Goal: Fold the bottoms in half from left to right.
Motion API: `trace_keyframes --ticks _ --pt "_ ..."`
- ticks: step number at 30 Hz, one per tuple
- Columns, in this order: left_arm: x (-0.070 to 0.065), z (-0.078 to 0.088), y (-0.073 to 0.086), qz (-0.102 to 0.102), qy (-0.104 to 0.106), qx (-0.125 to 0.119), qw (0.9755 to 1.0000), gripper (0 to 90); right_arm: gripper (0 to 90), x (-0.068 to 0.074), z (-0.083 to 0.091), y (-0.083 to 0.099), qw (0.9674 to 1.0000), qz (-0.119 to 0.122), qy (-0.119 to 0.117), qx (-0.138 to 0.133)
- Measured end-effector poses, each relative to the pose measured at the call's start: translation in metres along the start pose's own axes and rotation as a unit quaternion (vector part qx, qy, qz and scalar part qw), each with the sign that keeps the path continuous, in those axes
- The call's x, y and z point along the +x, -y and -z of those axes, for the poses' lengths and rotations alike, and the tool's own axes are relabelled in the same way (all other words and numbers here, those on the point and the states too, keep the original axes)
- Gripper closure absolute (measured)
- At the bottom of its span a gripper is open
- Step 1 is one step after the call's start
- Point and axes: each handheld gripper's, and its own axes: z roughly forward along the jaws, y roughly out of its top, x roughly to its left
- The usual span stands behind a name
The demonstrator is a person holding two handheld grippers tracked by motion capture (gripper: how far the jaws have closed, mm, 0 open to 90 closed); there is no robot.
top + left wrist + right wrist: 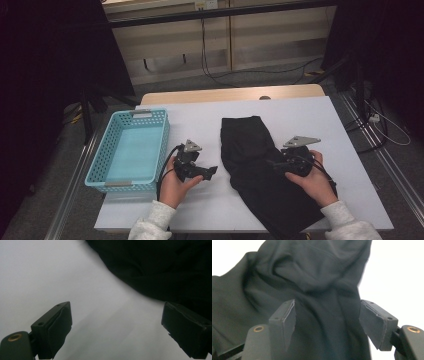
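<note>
**Figure: Black garment on the bench, both tongs open before a grasp**

White sheeting covers the bench point(310, 130), with a dark curtained room and trailing floor cables behind it. I take the black garment point(255, 160) as my landmark: it lies folded into a long strip on the bench, running from mid-bench toward the near edge, where its lower end reaches the person's right sleeve. Well to the left of the garment stands a turquoise basket point(131, 150), nothing visible inside it.

My left tongs point(197, 170) sit just left of the garment, apart from it; in the left gripper view point(116, 322) the jaws stand wide with bare bench between them and the cloth's edge beyond. My right tongs point(285, 164) hover over the garment's right side; in the right gripper view point(327, 320) the jaws are spread, with cloth below and between them but nothing pinched.

Handling, as I judge it: the cloth is soft, light and limp, neither fragile nor slippery, and will sag and unfold if lifted from one point. The raised fold point(317, 272) ahead of the right tongs offers a thick bite; an edge or corner on the left side would suit the left tongs, so that the strip is carried from two points.
</note>
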Motion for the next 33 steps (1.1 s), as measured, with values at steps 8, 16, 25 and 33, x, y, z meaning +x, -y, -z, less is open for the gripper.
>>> trace_keyframes --ticks 8,16,25,33 --pt "-0.002 0.000 0.001 -0.003 0.001 0.002 1.0000 9.7 36.5 -0.018 0.012 0.018 0.9993 -0.017 0.024 0.021" --pt "-0.003 0.001 0.001 -0.004 0.000 0.001 1.0000 9.9 44.6 -0.022 0.016 0.031 0.9983 -0.031 0.026 0.042" --pt "-0.005 0.002 -0.001 -0.013 0.001 0.001 0.9999 10.0 88.0 -0.021 0.019 0.033 0.9983 -0.043 0.006 0.039" --pt "-0.004 0.003 -0.001 -0.007 0.003 -0.004 1.0000 10.0 88.7 -0.036 0.021 0.028 0.9983 -0.041 0.010 0.040"
